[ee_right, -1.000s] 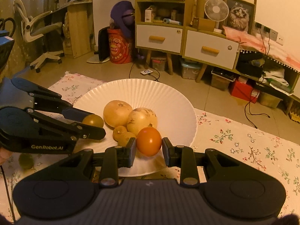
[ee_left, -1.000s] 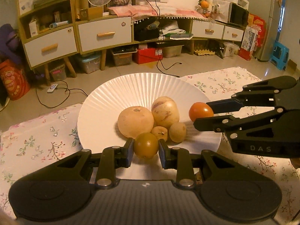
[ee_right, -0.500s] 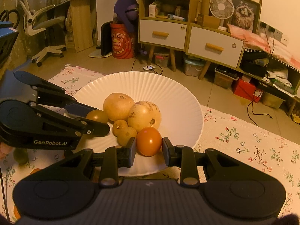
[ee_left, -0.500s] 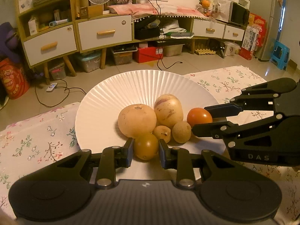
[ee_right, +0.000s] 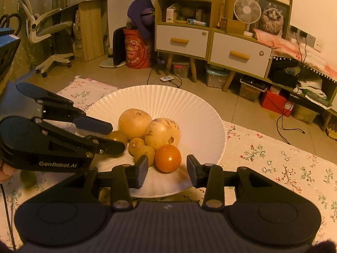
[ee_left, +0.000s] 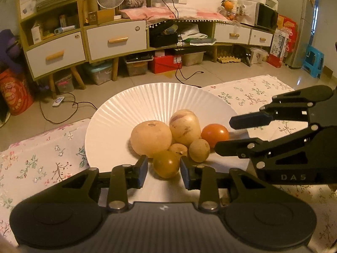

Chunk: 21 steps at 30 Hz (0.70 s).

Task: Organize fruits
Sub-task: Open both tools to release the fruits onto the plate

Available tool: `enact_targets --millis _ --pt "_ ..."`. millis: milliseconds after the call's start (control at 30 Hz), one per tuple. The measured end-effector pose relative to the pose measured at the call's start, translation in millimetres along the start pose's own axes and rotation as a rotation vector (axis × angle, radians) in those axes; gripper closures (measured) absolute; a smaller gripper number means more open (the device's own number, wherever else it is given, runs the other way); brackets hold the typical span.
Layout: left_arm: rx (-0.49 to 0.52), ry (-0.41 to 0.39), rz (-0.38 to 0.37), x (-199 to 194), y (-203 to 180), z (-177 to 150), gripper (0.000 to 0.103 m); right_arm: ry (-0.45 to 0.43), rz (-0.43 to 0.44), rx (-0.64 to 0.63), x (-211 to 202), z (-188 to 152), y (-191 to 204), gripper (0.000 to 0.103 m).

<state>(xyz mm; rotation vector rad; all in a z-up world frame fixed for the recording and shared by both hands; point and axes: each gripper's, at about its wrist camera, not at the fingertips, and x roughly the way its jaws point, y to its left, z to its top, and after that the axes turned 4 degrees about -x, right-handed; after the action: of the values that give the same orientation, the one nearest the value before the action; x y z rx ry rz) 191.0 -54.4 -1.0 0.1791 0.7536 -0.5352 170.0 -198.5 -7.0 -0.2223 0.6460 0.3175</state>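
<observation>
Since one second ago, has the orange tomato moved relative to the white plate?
Yes: the orange tomato came down onto the white plate, beside the other fruit, as the right gripper opens.

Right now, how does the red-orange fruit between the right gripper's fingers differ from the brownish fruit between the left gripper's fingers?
The red-orange fruit is brighter and glossier; the brownish fruit is dull olive-brown. The red-orange fruit is slightly bigger. It lies at the pile's right end, the brownish one at its near-left side. Both are round, rest on the white plate, and sit between opening jaws.

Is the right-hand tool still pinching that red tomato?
Apart. The right wrist view shows plate on both sides of the tomato, between it and the fingers of the right tool, whose jaws are opening.
</observation>
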Motion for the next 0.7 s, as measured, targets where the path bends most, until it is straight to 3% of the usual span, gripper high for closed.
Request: enact_targets --millis 267,600,700 --pt "-0.002 0.004 0.002 -12.4 -3.2 -2.3 0.058 -0.011 -0.019 0.013 -17.1 -1.0 -0.3 0.043" --pt "-0.006 -0.012 0.027 -40.5 -11.9 -10.7 0.030 -0.018 -0.043 0.012 -40.1 -3.1 5.7 0.033" --pt "-0.010 -0.018 0.035 -47.7 -13.1 -13.9 0.026 -0.024 -0.049 0.008 -47.0 -4.1 9.9 0.031"
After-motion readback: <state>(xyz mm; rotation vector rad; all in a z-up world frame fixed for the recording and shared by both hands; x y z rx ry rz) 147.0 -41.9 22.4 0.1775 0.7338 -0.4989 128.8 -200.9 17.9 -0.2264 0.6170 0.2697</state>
